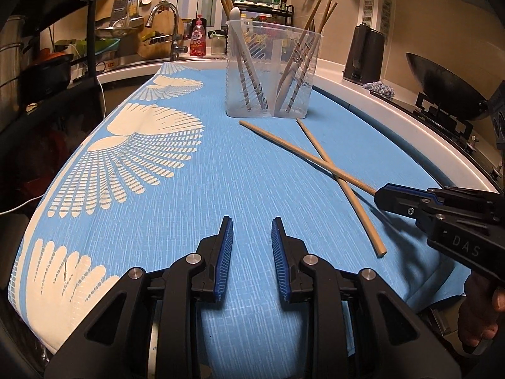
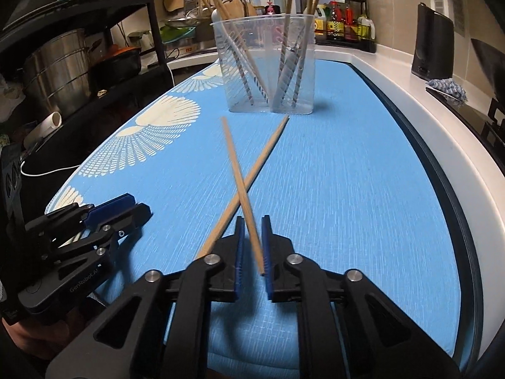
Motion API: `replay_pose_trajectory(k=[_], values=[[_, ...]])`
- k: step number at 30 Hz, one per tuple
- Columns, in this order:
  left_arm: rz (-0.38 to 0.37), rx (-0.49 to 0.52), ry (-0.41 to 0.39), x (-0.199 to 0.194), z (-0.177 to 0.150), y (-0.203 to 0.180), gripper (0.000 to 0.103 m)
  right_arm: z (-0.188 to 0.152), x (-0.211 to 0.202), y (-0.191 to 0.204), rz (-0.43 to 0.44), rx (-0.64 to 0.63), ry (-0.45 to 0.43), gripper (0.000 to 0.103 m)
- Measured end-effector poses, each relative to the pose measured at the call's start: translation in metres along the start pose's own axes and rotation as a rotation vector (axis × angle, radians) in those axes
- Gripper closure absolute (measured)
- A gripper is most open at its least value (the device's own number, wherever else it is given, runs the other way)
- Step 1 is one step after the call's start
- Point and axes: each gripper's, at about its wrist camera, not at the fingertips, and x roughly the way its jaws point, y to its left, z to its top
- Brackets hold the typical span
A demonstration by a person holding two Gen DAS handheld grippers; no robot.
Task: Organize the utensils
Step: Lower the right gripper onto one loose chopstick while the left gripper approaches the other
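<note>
Two wooden chopsticks lie crossed on the blue mat (image 1: 195, 208). My right gripper (image 2: 251, 221) has its jaws around the near end of the upper chopstick (image 2: 238, 177); the stick touches the right pad, with a narrow gap on the left. The other chopstick (image 2: 252, 173) lies under it, flat on the mat. In the left wrist view the right gripper (image 1: 378, 194) sits at the end of the chopstick (image 1: 303, 154), crossing the second chopstick (image 1: 341, 183). My left gripper (image 1: 252, 230) is open and empty above the mat. A clear two-part holder (image 1: 271, 69) with chopsticks and a spoon stands farther back.
A sink and faucet (image 1: 167, 28) are behind the mat. A wok (image 1: 448, 82) on a stove and a black appliance (image 1: 363, 53) stand at the right. A shelf rack with pots (image 2: 63, 63) is at the left. Sauce bottles (image 2: 344, 22) line the back wall.
</note>
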Motion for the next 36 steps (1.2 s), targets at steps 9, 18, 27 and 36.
replay_pose_trajectory(k=[9, 18, 27, 36], values=[[-0.027, -0.025, 0.004, -0.002, 0.001, 0.005, 0.077, 0.005, -0.002, 0.023, 0.057, -0.003, -0.014, 0.097], [-0.023, -0.075, -0.008, -0.008, 0.001, 0.014, 0.077, 0.003, 0.001, 0.035, 0.062, 0.013, -0.015, 0.079], [-0.039, -0.092, -0.024, -0.009, 0.011, 0.009, 0.077, -0.002, 0.009, 0.009, 0.027, 0.116, 0.007, 0.077], [-0.109, -0.068, 0.003, -0.002, 0.026, -0.017, 0.072, -0.006, 0.007, 0.001, -0.084, 0.099, 0.026, 0.096]])
